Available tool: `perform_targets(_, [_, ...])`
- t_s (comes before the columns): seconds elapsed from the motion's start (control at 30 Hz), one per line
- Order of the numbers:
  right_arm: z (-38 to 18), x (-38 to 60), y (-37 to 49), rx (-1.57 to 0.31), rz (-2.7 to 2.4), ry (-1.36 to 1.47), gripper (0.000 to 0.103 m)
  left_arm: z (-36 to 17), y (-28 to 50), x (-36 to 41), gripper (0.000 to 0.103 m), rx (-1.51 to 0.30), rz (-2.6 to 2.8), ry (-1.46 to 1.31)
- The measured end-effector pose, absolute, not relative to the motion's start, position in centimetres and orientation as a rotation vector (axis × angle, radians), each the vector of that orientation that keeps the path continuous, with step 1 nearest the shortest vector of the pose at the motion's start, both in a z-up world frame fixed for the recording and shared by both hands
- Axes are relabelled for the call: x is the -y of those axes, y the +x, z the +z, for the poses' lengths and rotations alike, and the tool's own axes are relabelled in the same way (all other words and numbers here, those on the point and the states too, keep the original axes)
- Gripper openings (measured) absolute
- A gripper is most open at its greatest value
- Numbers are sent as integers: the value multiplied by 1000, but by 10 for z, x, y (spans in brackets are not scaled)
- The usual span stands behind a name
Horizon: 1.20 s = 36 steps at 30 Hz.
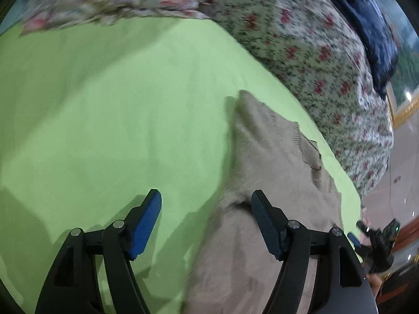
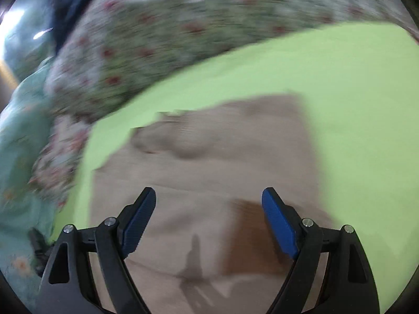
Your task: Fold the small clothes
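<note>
A beige knitted garment (image 1: 272,188) lies on a light green sheet (image 1: 104,110). In the left wrist view it fills the lower right, with its ribbed neck edge toward the far side. My left gripper (image 1: 207,201) is open and empty, hovering over the garment's left edge. In the right wrist view the same garment (image 2: 209,162) lies spread on the green sheet (image 2: 353,104), with a darker brown patch (image 2: 248,238) near the front. My right gripper (image 2: 209,198) is open and empty just above the garment. The right wrist view is blurred.
A floral quilt (image 1: 301,52) is bunched along the far side of the green sheet and also shows in the right wrist view (image 2: 157,39). A dark blue pillow (image 1: 366,26) lies behind it. Teal cloth (image 2: 18,157) lies at the left. The other gripper (image 1: 377,240) shows at the right edge.
</note>
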State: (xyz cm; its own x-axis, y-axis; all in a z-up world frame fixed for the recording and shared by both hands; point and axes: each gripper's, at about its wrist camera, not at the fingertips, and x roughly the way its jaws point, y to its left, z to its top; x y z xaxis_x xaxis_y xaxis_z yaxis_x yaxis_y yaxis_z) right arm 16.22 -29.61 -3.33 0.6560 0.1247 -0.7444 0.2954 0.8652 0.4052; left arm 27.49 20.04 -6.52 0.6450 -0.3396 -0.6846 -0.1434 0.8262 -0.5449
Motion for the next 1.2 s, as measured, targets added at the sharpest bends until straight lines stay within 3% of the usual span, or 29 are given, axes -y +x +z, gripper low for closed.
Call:
perform_targets(0.17, [-45,291,154,-882,-164,428,82,-63,309,-166,76,-951,-72,-418])
perform_targets(0.23, [-56,287,162,-914,-165,419,68,-70,316,-162,76,-978,-40,-377])
perform_targets(0.33, [-71,279,170,-979,-135,385,38,-75,319,-160,78,-978,-23,-343])
perform_targets(0.37, [-69,275,170,-979,-138,364,13,-75,319,-159,78,-974,-11,-319])
perform_targets(0.4, [-65,273,170,-966,-126,371,7,-75,319,-157,78,-971,5,-298])
perform_targets(0.57, [-18,270,157,-761,-125,374,7,-78,316,-155,78,-943,59,-265])
perform_targets(0.8, [-71,286,169,-956,-252,338,10,-80,317,-155,82,-927,72,-251])
perform_targets(1.03, [-31,279,114,-876,-212,346,13,-58,289,-159,79,-965,26,-262])
perform_targets(1.17, [-13,266,76,-838,-167,338,40,-51,239,-159,79,-968,-73,-270])
perform_targets(1.2, [-11,264,67,-830,-157,342,43,-52,223,-159,79,-969,-99,-267])
